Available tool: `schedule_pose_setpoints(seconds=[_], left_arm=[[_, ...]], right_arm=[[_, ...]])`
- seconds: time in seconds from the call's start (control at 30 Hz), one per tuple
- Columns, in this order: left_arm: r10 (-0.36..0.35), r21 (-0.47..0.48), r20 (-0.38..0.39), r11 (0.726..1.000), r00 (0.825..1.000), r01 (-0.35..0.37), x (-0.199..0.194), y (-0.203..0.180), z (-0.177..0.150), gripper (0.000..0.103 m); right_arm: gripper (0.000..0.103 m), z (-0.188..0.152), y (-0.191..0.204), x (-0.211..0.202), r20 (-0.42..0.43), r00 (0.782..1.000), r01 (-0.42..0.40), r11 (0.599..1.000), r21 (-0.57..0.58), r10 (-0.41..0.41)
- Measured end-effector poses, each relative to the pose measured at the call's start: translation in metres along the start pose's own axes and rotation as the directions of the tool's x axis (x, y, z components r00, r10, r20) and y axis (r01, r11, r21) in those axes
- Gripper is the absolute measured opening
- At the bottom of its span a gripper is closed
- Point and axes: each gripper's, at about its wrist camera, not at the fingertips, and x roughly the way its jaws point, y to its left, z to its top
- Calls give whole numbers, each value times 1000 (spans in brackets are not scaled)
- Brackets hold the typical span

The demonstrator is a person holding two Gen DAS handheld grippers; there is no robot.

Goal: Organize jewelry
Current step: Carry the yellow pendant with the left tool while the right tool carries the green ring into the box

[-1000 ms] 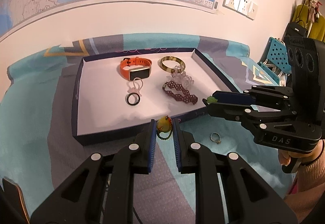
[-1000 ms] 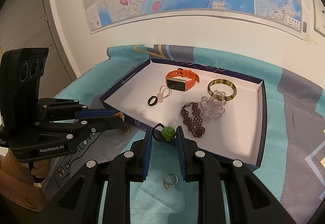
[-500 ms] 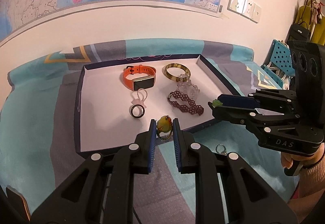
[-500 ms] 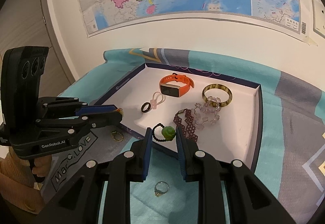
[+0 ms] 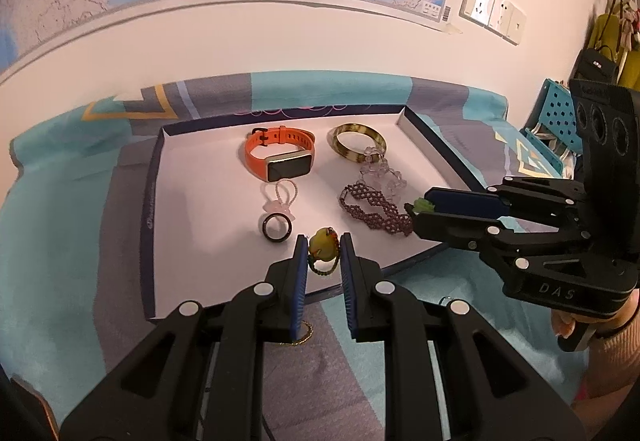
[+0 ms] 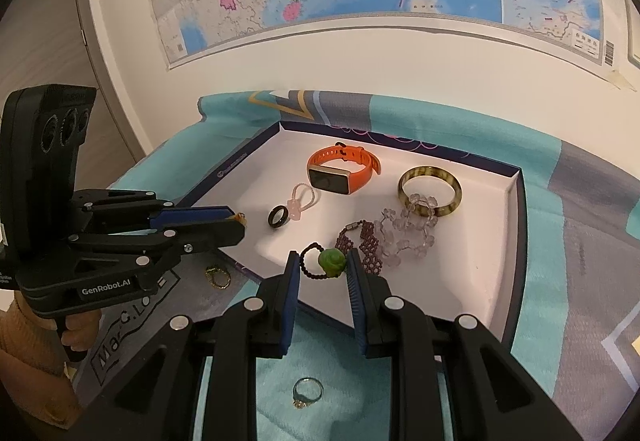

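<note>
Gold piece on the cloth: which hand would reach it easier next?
Left. The gold piece lies just beneath the left gripper, though that must first release its yellow charm. The right gripper, holding a green bead, hangs over the silver ring instead.

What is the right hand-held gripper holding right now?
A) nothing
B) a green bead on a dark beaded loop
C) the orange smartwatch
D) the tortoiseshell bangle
B: the right hand-held gripper is shut on the green bead bracelet, above the near edge of the tray.
</note>
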Motion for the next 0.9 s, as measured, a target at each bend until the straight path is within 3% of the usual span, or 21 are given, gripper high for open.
schedule_pose_setpoints(seconds=[0.9], left_arm=[[29, 3, -45, 1000, 999, -29, 27, -2, 8, 17]], right_arm=[[22, 5, -7, 20, -31, 999, 17, 1000, 14, -16]])
